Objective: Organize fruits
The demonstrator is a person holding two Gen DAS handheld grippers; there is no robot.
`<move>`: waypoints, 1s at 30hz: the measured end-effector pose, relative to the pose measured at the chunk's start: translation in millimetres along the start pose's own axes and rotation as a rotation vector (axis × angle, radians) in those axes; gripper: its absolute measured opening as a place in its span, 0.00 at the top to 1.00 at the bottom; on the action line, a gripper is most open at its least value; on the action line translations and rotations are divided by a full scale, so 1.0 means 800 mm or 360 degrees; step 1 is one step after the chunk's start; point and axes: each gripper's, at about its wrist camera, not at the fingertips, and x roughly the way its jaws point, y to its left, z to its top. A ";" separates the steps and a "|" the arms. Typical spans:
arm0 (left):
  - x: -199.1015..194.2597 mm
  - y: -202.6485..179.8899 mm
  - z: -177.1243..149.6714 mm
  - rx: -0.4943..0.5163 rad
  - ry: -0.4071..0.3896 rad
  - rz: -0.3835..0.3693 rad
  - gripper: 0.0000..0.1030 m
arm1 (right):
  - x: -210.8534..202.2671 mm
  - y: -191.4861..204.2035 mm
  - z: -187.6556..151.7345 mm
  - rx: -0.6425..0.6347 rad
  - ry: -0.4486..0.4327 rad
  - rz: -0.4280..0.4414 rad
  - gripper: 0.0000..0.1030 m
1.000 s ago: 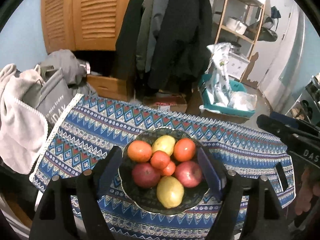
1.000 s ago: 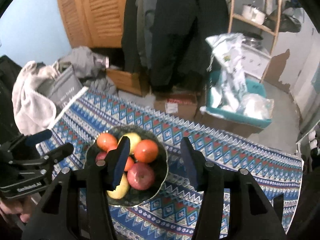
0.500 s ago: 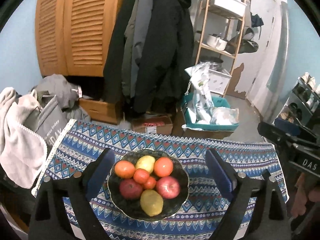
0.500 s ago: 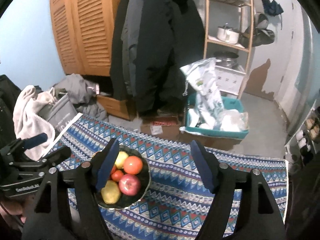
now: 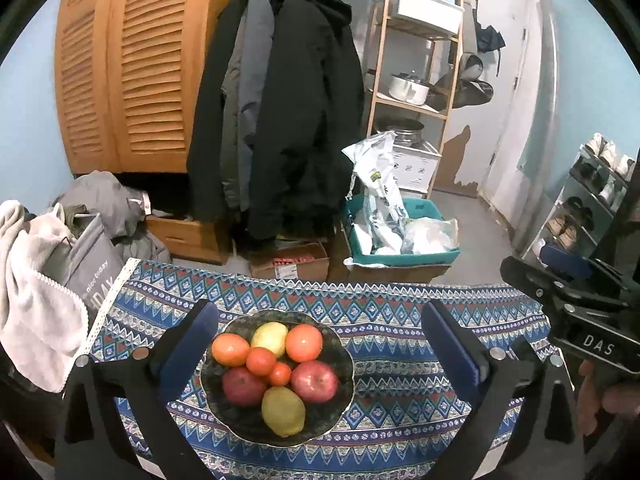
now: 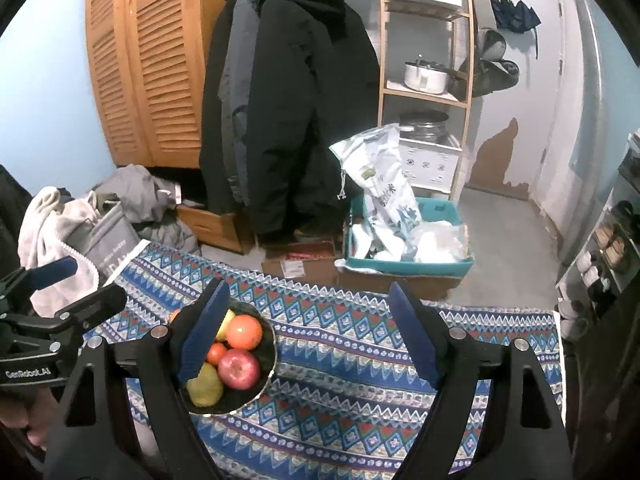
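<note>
A dark bowl (image 5: pixel 340 360) sits on a blue patterned tablecloth (image 5: pixel 392 320) and holds several fruits: oranges (image 5: pixel 304 342), red apples (image 5: pixel 314 381), lemons (image 5: pixel 283 410) and small tomatoes. My left gripper (image 5: pixel 320 344) is open and empty, held above and behind the bowl, which shows between its fingers. My right gripper (image 6: pixel 312 332) is open and empty, to the right of the bowl (image 6: pixel 267 364); its left finger covers part of the fruit. Each gripper shows at the edge of the other's view.
The table (image 6: pixel 360 400) is small, with edges near on all sides. A grey bag and a white towel (image 5: pixel 36 280) lie at the left. Behind stand a wooden cabinet (image 5: pixel 132 60), hanging coats (image 5: pixel 288 112), a teal bin (image 5: pixel 400 236) and a shelf.
Both grippers have pulled up and back from the bowl and opened wider. The bowl looks smaller and more of the room shows.
</note>
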 end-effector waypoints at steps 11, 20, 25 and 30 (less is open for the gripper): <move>-0.005 -0.012 0.002 0.0023 -0.0022 0.0019 0.01 | -0.001 -0.013 -0.004 0.0014 0.0010 -0.0026 0.21; -0.002 -0.014 0.002 0.0034 -0.0005 0.0033 0.01 | 0.000 -0.014 -0.006 0.0004 0.0019 -0.0027 0.21; -0.002 -0.015 0.002 0.0036 -0.0002 0.0033 0.01 | 0.000 -0.013 -0.008 0.0000 0.0020 -0.0026 0.21; -0.001 -0.017 0.000 0.0039 0.0006 0.0023 0.01 | 0.001 -0.014 -0.008 0.0003 0.0023 -0.0028 0.21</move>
